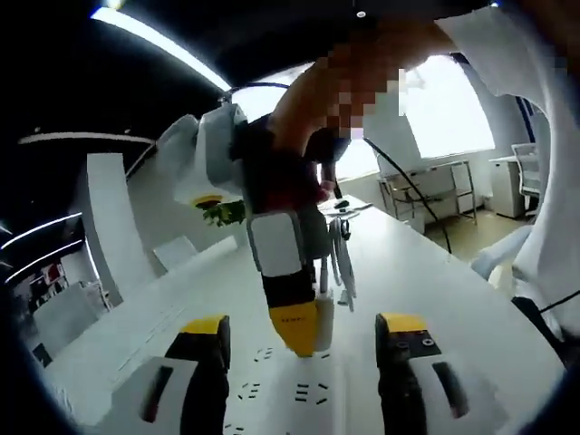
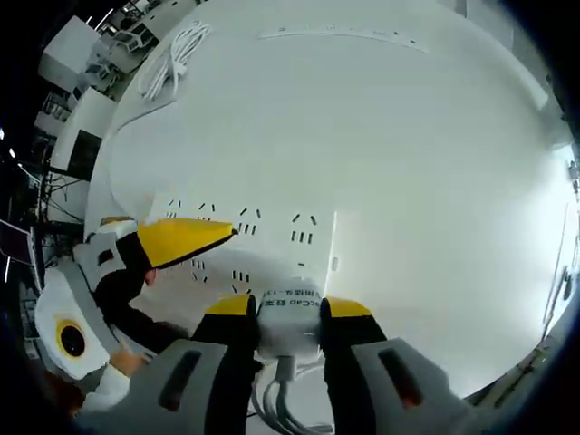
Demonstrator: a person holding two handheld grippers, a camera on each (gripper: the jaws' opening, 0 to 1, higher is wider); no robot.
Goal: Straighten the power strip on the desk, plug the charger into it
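The white power strip (image 2: 272, 231) lies flat on the white desk, its socket holes facing up. My right gripper (image 2: 288, 306) is shut on the white charger (image 2: 290, 333), held right at the strip's near edge; the charger's cable (image 2: 276, 403) trails back between the jaws. In the left gripper view the right gripper (image 1: 299, 331) comes down from above with the charger (image 1: 324, 317) at the strip (image 1: 299, 394). My left gripper (image 1: 305, 323) is open, its jaws standing either side of the strip. One yellow fingertip (image 2: 186, 240) of it lies over the strip's left part.
A coiled white cable (image 2: 172, 54) lies at the desk's far corner, and a second long strip (image 2: 344, 36) sits near the far edge. A person (image 1: 299, 154) stands behind the desk. More white cable (image 1: 343, 263) lies further along the desk (image 1: 435, 281). Chairs and a side table (image 1: 435, 186) stand beyond.
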